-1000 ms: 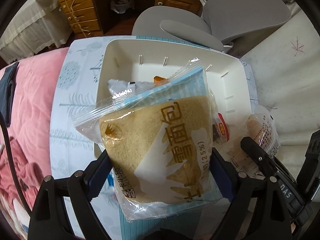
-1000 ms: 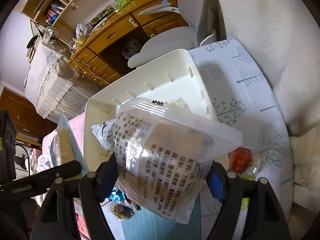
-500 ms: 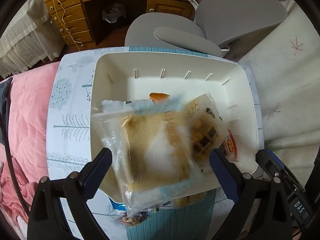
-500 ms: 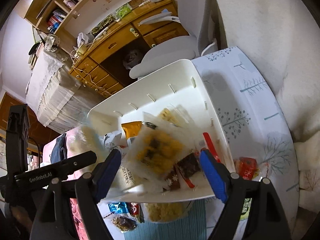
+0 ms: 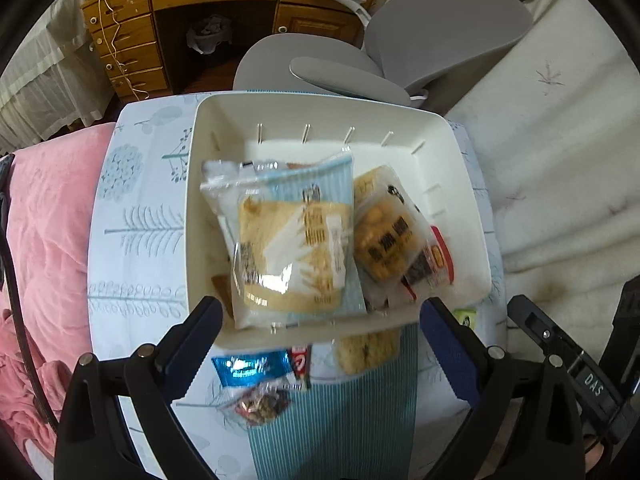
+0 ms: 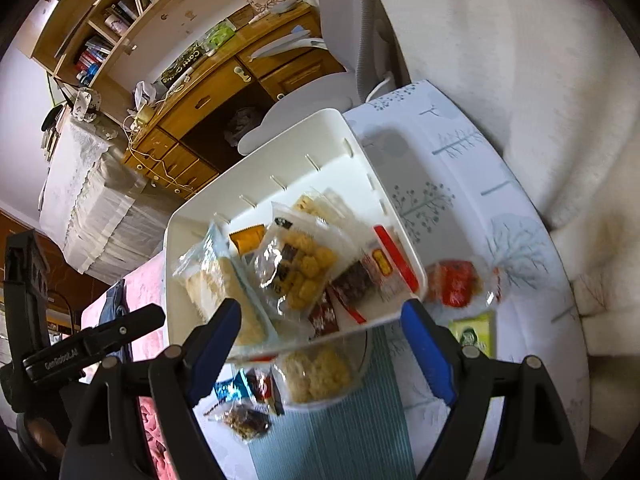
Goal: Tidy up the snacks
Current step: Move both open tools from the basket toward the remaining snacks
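Observation:
A white bin stands on the tree-print tablecloth. In it lies a bread packet in a blue-striped wrapper, with a packet of yellow puffed snacks to its right. My left gripper hovers over the bin's near rim, open, with nothing between its blue pads. The right wrist view shows the same bin, the puffed-snack packet and the bread packet. My right gripper is open too and holds nothing.
Loose snacks lie on the cloth in front of the bin: a blue packet, a dark nut packet and a pale cake packet. A red packet and a green one lie right of the bin. Behind it stands a grey chair.
Both grippers opened and let go of their packets. The bread packet and the puffed-snack packet dropped into the bin. Both grippers drew back a little from it.

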The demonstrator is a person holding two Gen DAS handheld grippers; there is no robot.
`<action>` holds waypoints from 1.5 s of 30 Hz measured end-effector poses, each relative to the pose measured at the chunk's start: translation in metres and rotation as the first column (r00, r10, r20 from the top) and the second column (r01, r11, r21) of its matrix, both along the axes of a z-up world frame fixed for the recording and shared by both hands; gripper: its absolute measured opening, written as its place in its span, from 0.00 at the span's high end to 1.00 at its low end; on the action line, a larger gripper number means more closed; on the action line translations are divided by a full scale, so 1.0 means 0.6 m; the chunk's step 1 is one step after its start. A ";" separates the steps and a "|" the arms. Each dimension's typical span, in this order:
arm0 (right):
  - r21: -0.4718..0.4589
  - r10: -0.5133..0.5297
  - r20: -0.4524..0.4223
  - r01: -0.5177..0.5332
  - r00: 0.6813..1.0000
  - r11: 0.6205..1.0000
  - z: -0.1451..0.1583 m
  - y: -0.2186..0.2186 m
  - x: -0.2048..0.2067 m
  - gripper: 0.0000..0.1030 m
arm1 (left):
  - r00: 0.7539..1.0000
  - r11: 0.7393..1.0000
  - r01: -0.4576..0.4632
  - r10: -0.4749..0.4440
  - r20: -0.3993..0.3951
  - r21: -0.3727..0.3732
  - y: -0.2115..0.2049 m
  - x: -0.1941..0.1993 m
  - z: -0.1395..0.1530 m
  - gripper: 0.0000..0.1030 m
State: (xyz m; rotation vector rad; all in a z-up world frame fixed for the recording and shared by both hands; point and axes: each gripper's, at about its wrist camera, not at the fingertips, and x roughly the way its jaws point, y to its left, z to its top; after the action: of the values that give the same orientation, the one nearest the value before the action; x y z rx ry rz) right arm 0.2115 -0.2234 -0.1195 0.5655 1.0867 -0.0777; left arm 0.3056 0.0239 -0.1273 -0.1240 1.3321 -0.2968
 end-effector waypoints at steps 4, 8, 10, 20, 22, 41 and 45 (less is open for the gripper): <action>-0.008 -0.005 0.013 0.005 1.000 1.000 0.009 0.006 -0.033 0.20 | 1.000 1.000 -0.001 0.001 0.023 -0.001 0.018 -0.043 0.011 0.04; -0.015 -0.011 0.017 0.012 1.000 1.000 0.017 0.011 -0.068 0.20 | 0.999 1.000 -0.016 0.016 0.039 -0.010 0.036 -0.087 0.021 0.04; -0.014 -0.010 0.019 0.011 1.000 1.000 0.019 0.013 -0.085 0.20 | 0.999 0.999 -0.032 0.033 0.043 -0.017 0.043 -0.109 0.023 0.04; -0.024 0.071 0.040 -0.070 0.997 0.997 0.021 0.031 -0.153 0.20 | 0.986 0.987 -0.161 0.162 0.044 -0.021 0.076 -0.226 0.014 0.05; -0.034 0.097 0.059 -0.095 0.994 0.995 0.023 0.036 -0.167 0.20 | 0.981 0.982 -0.186 0.186 0.046 -0.017 0.080 -0.247 0.013 0.05; -0.127 0.350 0.066 -0.340 0.934 0.932 -0.020 0.113 -0.204 0.20 | 0.934 0.934 -0.358 0.358 0.003 0.001 0.117 -0.313 -0.052 0.08; -0.151 0.371 0.028 -0.363 0.928 0.920 -0.041 0.125 -0.190 0.20 | 0.930 0.930 -0.367 0.366 -0.025 0.000 0.119 -0.298 -0.077 0.08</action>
State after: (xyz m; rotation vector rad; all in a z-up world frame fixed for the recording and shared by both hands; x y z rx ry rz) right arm 0.0977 -0.1487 -0.1443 0.2257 1.1060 0.1865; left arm 0.1271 0.0952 -0.1734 -0.3771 1.3040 0.0198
